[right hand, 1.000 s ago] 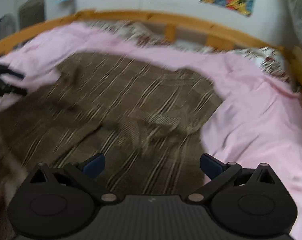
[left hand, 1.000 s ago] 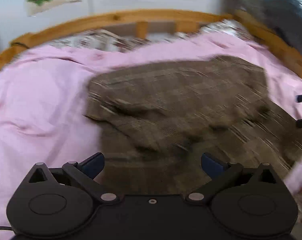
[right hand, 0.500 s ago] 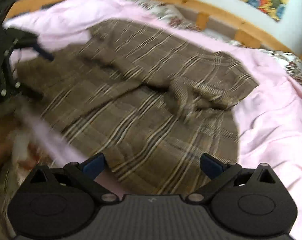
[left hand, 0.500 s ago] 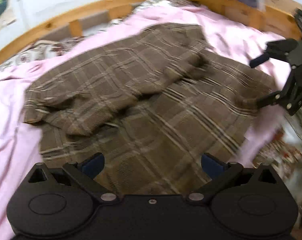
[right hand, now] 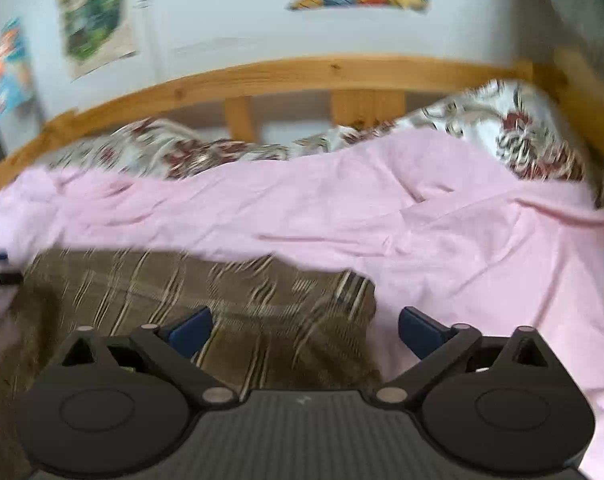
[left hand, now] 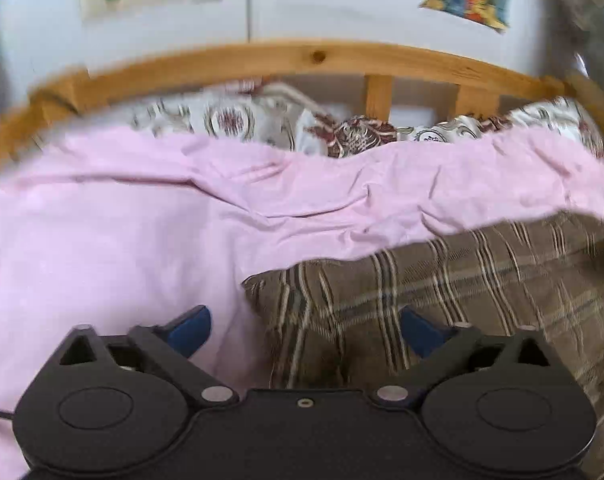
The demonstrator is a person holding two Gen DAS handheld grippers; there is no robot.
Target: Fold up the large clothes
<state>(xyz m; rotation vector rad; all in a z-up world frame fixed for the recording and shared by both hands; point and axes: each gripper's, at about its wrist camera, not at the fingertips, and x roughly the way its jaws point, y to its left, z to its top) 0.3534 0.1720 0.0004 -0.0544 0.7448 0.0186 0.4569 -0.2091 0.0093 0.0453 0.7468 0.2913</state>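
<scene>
Over the pink bed [left hand: 122, 248], both tools, left tool [left hand: 304, 330] and right tool [right hand: 304, 328], are narrowing slightly yet gaping empty, now straddling the plaid garment's [left hand: 462, 292] far corners instead of its middle, lining up the next fold.

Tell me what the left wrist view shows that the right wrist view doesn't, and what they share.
Left wrist only: the brown plaid garment's left corner, between the open left gripper's jaws, which have just been closing.

Right wrist only: the garment's right corner, a blue-and-orange poster, and the left gripper's tip at the left edge.

Both: pink cover, floral bedding, wooden bed rail; the open right gripper has likewise been closing.
</scene>
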